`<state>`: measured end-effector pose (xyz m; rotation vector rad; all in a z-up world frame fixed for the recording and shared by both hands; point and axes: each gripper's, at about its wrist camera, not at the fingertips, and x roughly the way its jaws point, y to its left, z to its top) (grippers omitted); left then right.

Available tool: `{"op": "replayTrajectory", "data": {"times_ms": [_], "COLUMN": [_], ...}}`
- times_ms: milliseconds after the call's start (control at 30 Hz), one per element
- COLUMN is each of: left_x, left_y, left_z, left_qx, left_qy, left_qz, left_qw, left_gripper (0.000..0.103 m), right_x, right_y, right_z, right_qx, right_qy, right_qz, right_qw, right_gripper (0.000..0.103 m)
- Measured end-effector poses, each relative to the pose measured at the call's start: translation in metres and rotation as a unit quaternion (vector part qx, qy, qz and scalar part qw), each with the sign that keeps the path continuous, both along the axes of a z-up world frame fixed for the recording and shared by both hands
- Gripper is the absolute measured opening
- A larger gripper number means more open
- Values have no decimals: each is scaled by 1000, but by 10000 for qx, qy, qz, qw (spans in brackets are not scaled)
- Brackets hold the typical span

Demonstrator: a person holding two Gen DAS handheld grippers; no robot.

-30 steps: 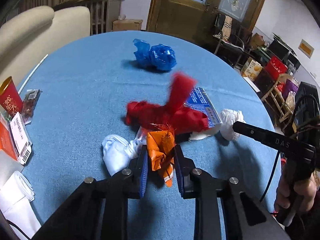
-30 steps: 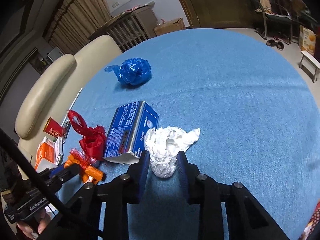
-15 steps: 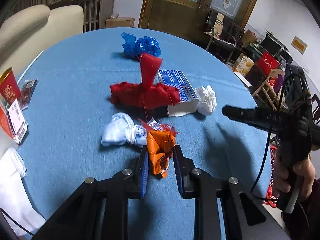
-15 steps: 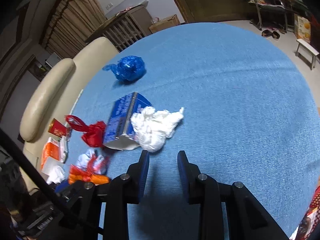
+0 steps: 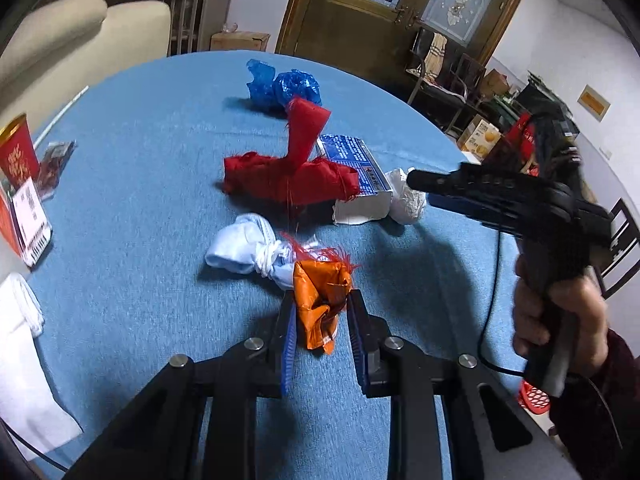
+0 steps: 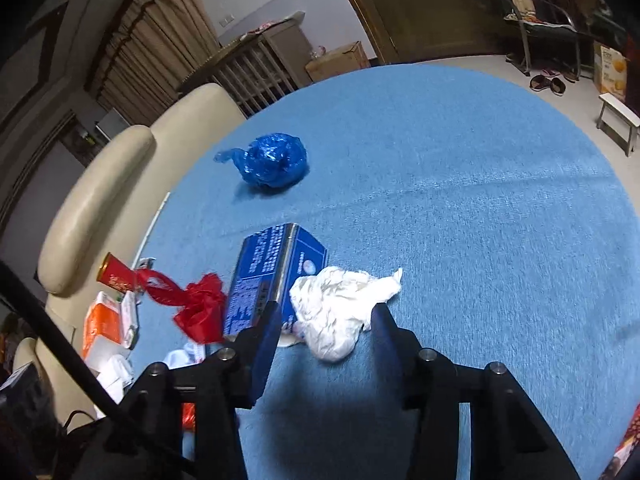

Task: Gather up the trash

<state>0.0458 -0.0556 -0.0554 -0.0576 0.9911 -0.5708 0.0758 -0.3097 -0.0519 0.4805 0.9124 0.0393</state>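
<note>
Your left hand-held gripper is clamped on one crumpled orange foil wrapper, low in the middle of the left wrist frame, over the round blue-cloth worktop. Your right hand-held gripper stands wide, its two fingers on either side of one crumpled white paper wad at the lower centre of the right wrist frame, not closed on it. Just left of that wad lies one blue printed carton, and left of the carton one red crumpled plastic bag. One knotted blue plastic bag sits well apart, toward the upper left of the frame. In the left wrist view, one pale blue-white knotted bag lies just beside the orange wrapper, and one red can stands at the left edge.
</note>
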Motion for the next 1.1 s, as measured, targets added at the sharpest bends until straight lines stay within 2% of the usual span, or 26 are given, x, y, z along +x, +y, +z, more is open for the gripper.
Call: {"op": "replayTrajectory", "data": {"times_ms": [167,300,433,500,533,567,733,900,1100], "left_x": [-11,-22,-20,-15,-13,-11,7,20,27], "left_y": [9,15,15,17,18,21,28,13,0], "left_z": [-7,-13,-13,-10,-9,-8,-6,-12,-28], "left_qx": [-118,-102,-77,-90,-104,-143,-337,-288,43], "left_qy": [190,260,315,347,351,357,613,867,1126], "left_qz": [-130,-179,-32,130,220,349,780,953,1221], "left_qw": [9997,9994,9995,9993,9991,9987,9945,9913,9861], "left_gripper": [27,42,44,53,62,63,64,64,65], "right_x": [13,20,26,23,21,18,4,-13,-32], "right_y": [0,5,11,12,14,15,19,19,19], "right_z": [-14,-18,-22,-21,-20,-19,-14,-12,-15], "right_qx": [-77,-170,-333,-370,-404,-430,-489,-396,-381], "right_qy": [205,296,309,270,240,223,146,107,155], "right_qz": [-13,116,245,278,301,308,366,376,387], "right_qw": [9998,9993,9987,9986,9984,9984,9980,9984,9984], "right_gripper": [44,44,43,40,37,35,32,32,32]}}
